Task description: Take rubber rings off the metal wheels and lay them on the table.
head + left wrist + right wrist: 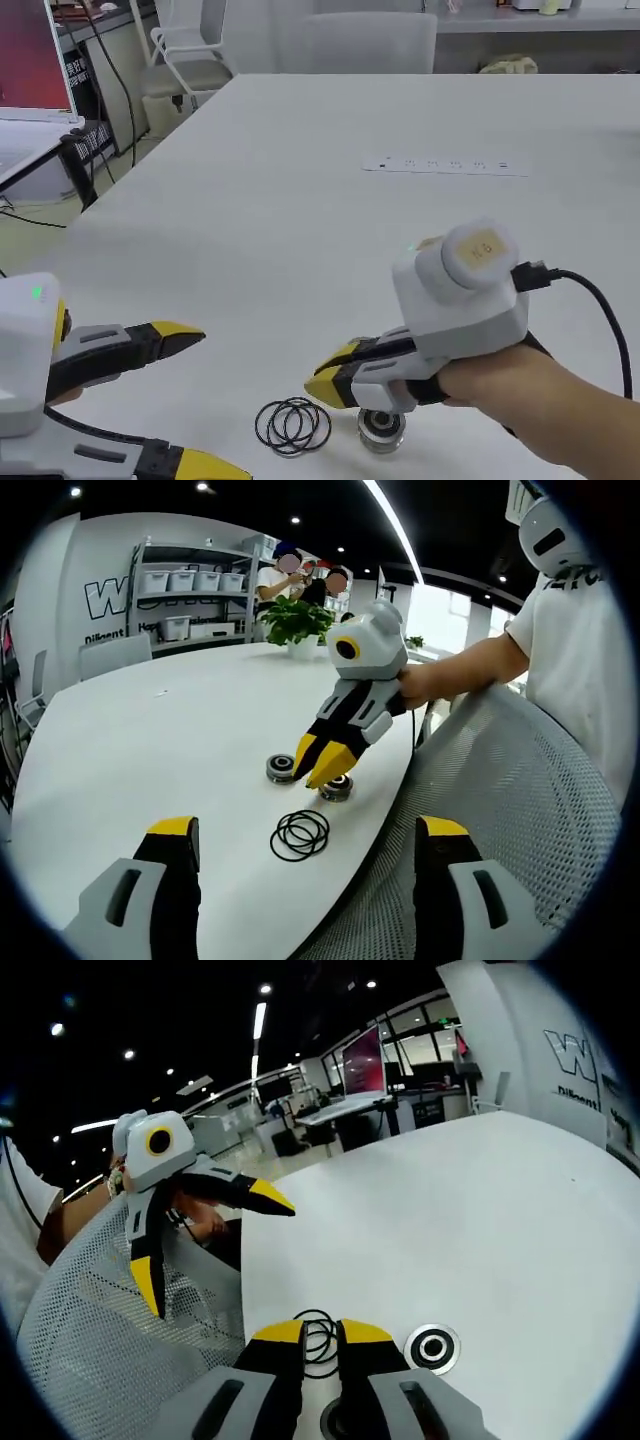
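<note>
The round cap on the right gripper [330,375] has faint letters I cannot read. The far wall [60,570] shows a big "W". The left gripper [215,400] is wide open and holds nothing. The right gripper's jaws are almost closed, just above a metal wheel [381,425]. The rubber rings [293,425] lie on the table [300,230] beside that wheel. A second wheel [281,769] sits just behind.

Head view: bright, even overhead light; white table [300,200] a bit washed out, mild glare twd 12 o'clock. Faint soft shadow under right gripper [335,385] at 6 o'clock. Gripper views: strong fisheye bend at edges, dark ceilings w/ spot lights [75,492] at 11 o'clock, strip light [395,525] at 1. Window [430,605] blown out. Own jaws at 6 slightly soft.
</note>
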